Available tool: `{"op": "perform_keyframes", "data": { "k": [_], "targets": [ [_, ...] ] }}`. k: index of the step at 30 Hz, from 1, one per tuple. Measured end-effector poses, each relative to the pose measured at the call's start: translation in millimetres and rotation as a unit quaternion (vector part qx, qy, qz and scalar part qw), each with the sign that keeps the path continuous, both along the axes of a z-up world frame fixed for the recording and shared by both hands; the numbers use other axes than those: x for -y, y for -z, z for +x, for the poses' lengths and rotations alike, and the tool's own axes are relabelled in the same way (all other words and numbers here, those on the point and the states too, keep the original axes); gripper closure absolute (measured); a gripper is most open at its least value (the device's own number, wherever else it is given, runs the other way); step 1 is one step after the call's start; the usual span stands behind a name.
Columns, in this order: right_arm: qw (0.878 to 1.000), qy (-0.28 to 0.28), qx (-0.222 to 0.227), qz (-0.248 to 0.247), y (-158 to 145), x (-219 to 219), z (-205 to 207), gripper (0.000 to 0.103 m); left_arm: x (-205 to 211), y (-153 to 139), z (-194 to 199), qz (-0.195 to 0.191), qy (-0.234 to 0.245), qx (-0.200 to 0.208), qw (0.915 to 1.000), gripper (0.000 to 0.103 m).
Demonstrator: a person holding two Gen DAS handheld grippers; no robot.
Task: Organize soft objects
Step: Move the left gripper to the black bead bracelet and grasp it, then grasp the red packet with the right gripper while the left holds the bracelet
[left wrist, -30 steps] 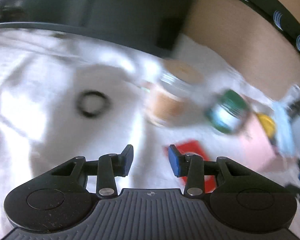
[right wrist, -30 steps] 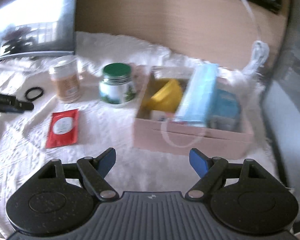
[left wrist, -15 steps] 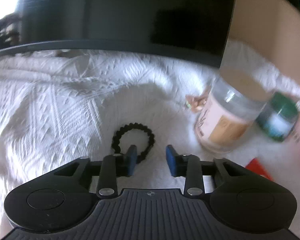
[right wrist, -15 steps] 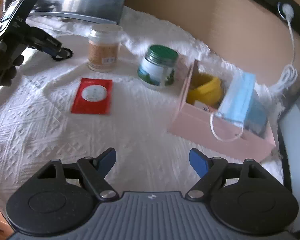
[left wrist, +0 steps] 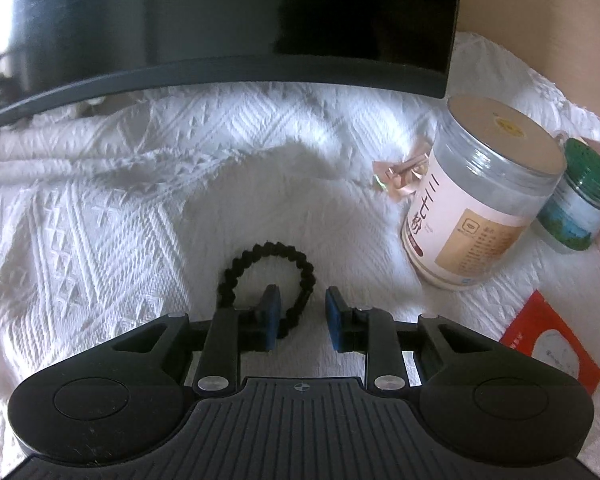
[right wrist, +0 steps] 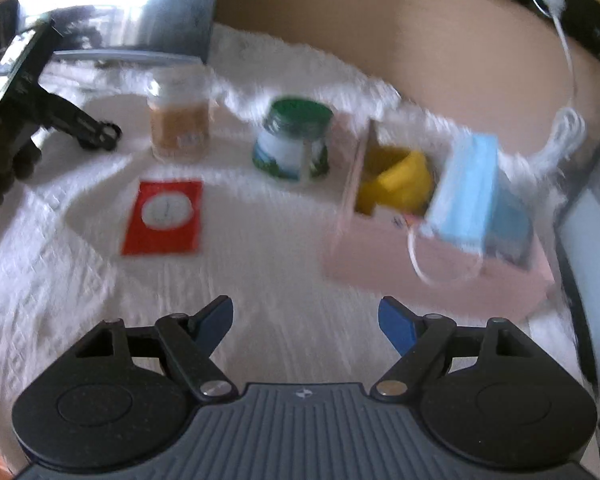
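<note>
My left claw (left wrist: pixel 300 316) sits low and part open, one pad inside the black hair tie (left wrist: pixel 266 280) on the white cloth (left wrist: pixel 100 220), straddling its band to pinch. My right claw (right wrist: pixel 306 320) hangs wide open, empty, near the pink box (right wrist: pixel 440 276), probably the tie's destination.

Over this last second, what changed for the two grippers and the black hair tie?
The left gripper closed in on the black hair tie and now straddles its near edge, one finger inside the loop, jaws narrowed but not clamped. The right gripper stayed wide open and empty, though its view shifted. The jars, red packet and pink box kept their places.
</note>
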State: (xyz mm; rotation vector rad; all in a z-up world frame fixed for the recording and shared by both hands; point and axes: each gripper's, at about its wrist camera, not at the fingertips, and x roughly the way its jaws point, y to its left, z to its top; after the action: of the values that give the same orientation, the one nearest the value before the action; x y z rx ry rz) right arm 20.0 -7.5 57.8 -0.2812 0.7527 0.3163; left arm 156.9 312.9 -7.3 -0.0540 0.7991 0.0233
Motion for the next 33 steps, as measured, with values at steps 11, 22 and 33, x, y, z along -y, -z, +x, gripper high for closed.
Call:
{"op": "perform_keyframes", "data": {
  "k": [11,22,33],
  "targets": [
    [0.993,-0.087,-0.076,0.037,10.7,-73.9,71.1,0.022,-1.3,3.9,-35.3,-0.025,0.006,0.027,0.9993,0.093],
    [0.988,-0.107,-0.108,0.038,36.7,-110.6,94.0,0.021,17.8,-12.3,-100.3,-0.092,0.011,0.057,0.9941,0.094],
    [0.985,-0.128,-0.099,0.054,28.0,-108.0,91.4,0.047,30.6,-11.5,-123.8,-0.114,0.013,0.044,0.9924,0.093]
  ]
}}
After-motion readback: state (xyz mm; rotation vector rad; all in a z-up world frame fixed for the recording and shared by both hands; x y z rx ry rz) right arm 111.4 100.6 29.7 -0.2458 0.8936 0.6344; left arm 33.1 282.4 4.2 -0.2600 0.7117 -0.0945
